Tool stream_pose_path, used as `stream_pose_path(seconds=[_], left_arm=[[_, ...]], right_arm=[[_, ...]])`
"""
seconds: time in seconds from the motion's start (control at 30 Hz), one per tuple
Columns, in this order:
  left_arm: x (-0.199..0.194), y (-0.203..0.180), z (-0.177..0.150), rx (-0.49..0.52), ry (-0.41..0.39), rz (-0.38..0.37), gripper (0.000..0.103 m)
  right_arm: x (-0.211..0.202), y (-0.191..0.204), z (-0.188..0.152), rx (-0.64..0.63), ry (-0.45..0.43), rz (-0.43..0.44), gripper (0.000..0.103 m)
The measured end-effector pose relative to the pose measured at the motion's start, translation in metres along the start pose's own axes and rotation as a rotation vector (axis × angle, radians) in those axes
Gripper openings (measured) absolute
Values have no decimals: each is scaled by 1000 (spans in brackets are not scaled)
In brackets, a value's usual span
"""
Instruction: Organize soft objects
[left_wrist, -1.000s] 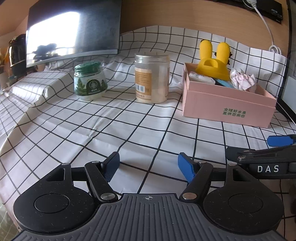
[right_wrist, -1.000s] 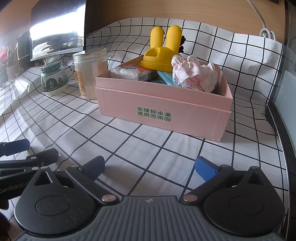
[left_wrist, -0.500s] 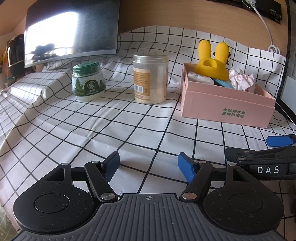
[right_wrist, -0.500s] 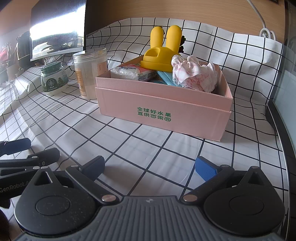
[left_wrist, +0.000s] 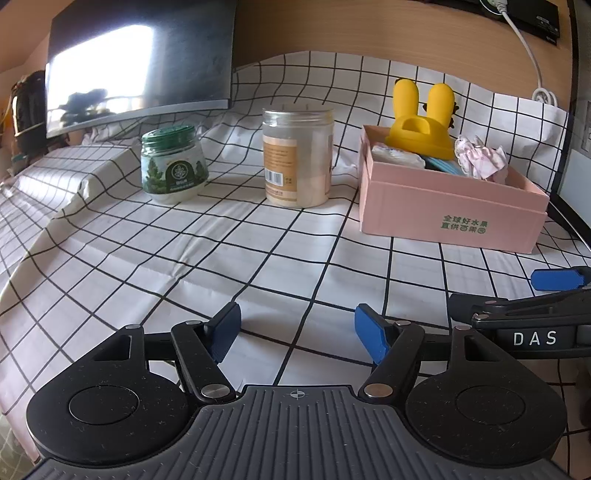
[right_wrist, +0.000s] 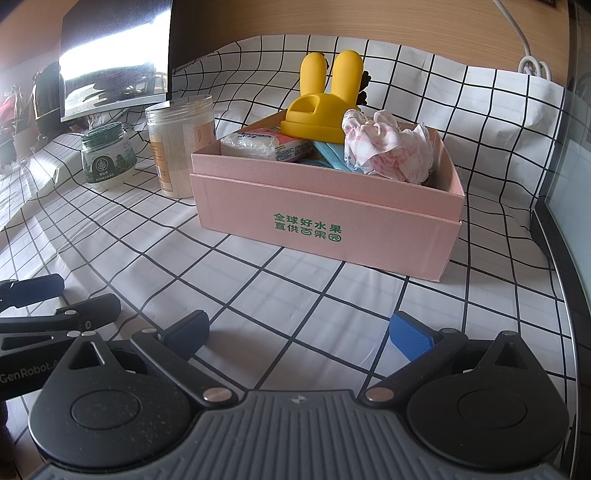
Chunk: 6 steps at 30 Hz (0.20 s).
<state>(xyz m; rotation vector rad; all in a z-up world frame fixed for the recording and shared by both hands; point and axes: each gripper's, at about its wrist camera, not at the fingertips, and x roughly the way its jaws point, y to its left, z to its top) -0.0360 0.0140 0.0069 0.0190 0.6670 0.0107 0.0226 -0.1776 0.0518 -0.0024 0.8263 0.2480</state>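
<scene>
A pink box (right_wrist: 325, 210) with green lettering stands on the checked cloth, and shows at the right in the left wrist view (left_wrist: 450, 218). In it lie a yellow rabbit-eared toy (right_wrist: 321, 107), a crumpled pink-white cloth (right_wrist: 388, 147), a wrapped white packet (right_wrist: 255, 144) and a blue item (right_wrist: 328, 153). My left gripper (left_wrist: 297, 326) is open and empty, low over the cloth, well short of the box. My right gripper (right_wrist: 299, 332) is open and empty in front of the box. Each gripper shows at the edge of the other's view.
A tall clear jar (left_wrist: 297, 157) and a green-lidded jar (left_wrist: 171, 164) stand left of the box. A dark monitor (left_wrist: 140, 59) hangs behind them. A white cable (left_wrist: 532, 62) runs down the wooden wall. A dark screen edge (right_wrist: 554, 236) borders the right.
Both grippers have drawn back slightly from the box; the left wrist view shows the jars and box a little farther off. Jaws stay open and nothing was picked up.
</scene>
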Motion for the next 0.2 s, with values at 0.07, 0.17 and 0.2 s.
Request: stream_pose_path(seconds=[0.07, 0.17, 0.2], left_arm=[[0, -1, 0, 3, -1, -1, 73], [0, -1, 0, 8, -4, -11, 69], [0, -1, 0, 7, -3, -11, 69]], right_arm=[[0, 0, 0, 0, 0, 0, 103], [0, 0, 0, 0, 0, 0, 103], [0, 0, 0, 0, 0, 0, 103]])
